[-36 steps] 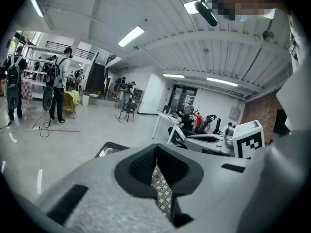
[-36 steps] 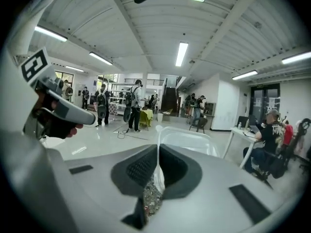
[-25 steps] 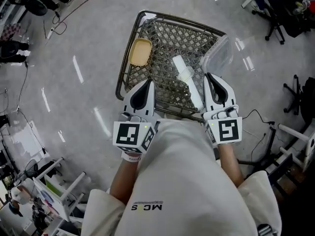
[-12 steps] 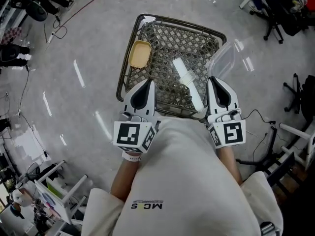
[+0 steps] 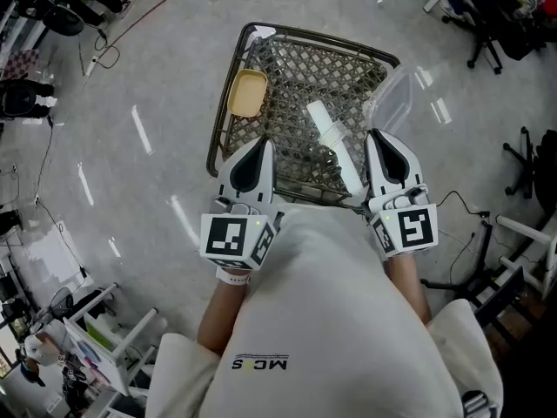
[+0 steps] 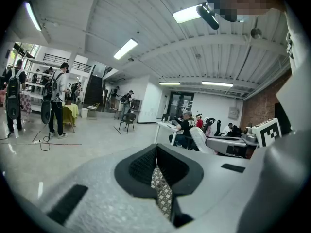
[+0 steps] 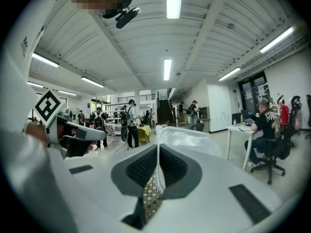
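Pinching the clear lid (image 7: 187, 140) by its edge, the right gripper (image 7: 158, 152) holds it at the right side of the wire basket (image 5: 216, 129). The left gripper (image 6: 155, 152), closed on nothing, sits at the near rim. This looks like a holding step, and the thin plastic wants a steady squeeze.

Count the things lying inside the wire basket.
2: a yellow tray by the basket's left rim and a white roll near the middle. The left gripper and right gripper may hide more beneath.
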Demonstrator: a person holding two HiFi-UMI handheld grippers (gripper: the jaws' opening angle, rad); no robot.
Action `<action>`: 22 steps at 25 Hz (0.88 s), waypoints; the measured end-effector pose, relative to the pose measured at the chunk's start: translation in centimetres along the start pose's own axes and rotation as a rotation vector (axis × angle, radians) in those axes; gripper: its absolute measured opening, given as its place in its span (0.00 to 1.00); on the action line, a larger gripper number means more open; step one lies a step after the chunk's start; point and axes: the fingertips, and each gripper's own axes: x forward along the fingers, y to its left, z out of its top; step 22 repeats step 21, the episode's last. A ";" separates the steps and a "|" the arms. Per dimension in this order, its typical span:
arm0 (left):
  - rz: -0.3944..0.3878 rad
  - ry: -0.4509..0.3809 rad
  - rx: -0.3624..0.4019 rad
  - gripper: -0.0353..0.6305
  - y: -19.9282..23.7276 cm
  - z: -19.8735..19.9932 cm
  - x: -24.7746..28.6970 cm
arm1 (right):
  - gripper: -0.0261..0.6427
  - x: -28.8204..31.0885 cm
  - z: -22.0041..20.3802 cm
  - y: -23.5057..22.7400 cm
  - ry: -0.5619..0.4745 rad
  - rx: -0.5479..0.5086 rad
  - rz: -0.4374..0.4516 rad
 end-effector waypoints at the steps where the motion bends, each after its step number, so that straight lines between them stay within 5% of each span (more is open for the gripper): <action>1: 0.001 -0.001 0.000 0.09 0.0 0.0 -0.1 | 0.08 -0.1 0.0 0.0 -0.001 -0.002 0.001; 22: 0.014 0.008 -0.021 0.09 0.0 -0.6 -0.5 | 0.08 0.1 -0.4 0.5 0.001 -0.002 0.026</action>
